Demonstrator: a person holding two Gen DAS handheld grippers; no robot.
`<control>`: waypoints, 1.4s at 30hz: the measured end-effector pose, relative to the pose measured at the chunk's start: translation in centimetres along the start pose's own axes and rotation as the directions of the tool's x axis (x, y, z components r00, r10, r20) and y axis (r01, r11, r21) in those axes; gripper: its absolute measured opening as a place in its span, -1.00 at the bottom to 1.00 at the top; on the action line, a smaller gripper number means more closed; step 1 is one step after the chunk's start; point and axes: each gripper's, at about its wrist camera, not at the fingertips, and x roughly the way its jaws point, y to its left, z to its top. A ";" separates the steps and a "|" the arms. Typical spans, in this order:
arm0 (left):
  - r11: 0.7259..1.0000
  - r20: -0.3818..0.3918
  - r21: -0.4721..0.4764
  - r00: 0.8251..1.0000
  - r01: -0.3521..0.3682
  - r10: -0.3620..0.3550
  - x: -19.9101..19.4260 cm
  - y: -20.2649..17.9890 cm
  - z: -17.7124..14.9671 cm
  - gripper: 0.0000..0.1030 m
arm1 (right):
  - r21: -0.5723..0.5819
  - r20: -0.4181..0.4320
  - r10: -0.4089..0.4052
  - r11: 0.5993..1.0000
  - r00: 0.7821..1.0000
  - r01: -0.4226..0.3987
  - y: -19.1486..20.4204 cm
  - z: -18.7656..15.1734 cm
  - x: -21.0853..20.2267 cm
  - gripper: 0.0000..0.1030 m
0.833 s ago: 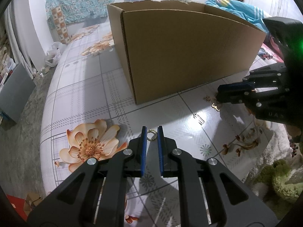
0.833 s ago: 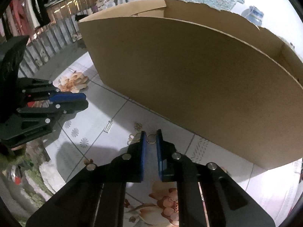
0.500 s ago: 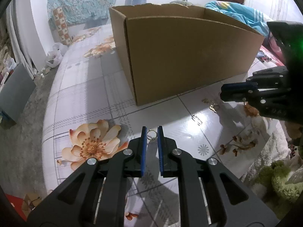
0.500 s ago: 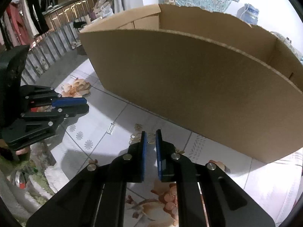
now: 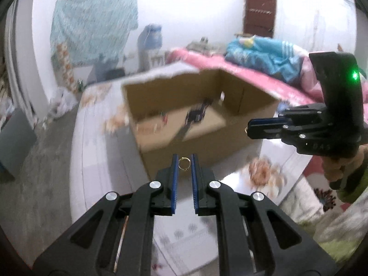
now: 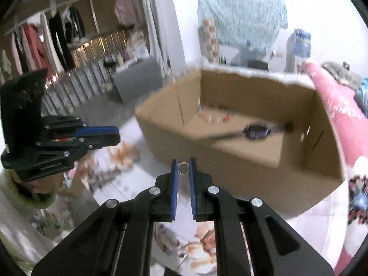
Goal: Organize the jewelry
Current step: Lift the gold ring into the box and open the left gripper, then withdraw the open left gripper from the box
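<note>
Left gripper (image 5: pixel 184 163) clamped on small gold ring (image 5: pixel 184 162) | right gripper (image 6: pixel 183 169) clamped on second gold ring (image 6: pixel 183 168) | both raised from tabletop; open brown cardboard box (image 5: pixel 207 138) interior now exposed, frame centre | drop-in judged next

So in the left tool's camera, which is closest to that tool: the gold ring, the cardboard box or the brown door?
1. Gold ring: pinched at the left tool's tips.
2. Cardboard box: just beyond, on the flowery bed.
3. Brown door: far wall, upper right.

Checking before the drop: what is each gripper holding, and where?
Left gripper: gold ring, pinched across its sides. Right gripper: another ring, likewise.
</note>
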 end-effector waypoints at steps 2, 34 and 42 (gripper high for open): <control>1.000 0.004 0.005 1.000 0.023 -0.023 0.7 0.3 2.1 -0.81 | 0.015 0.019 0.014 1.000 1.000 -0.014 -1.3 1.5 -0.4 -0.81; 0.992 -0.334 -0.129 0.942 -0.006 -0.037 15.6 5.7 9.6 -0.67 | 0.175 -0.221 0.000 0.984 0.975 0.039 -11.9 7.3 6.3 -0.55; 0.991 -0.168 -0.137 0.986 -0.003 -0.020 8.6 5.1 8.8 -0.53 | 0.225 -0.077 -0.022 0.974 0.997 0.039 -11.3 7.0 0.0 -0.45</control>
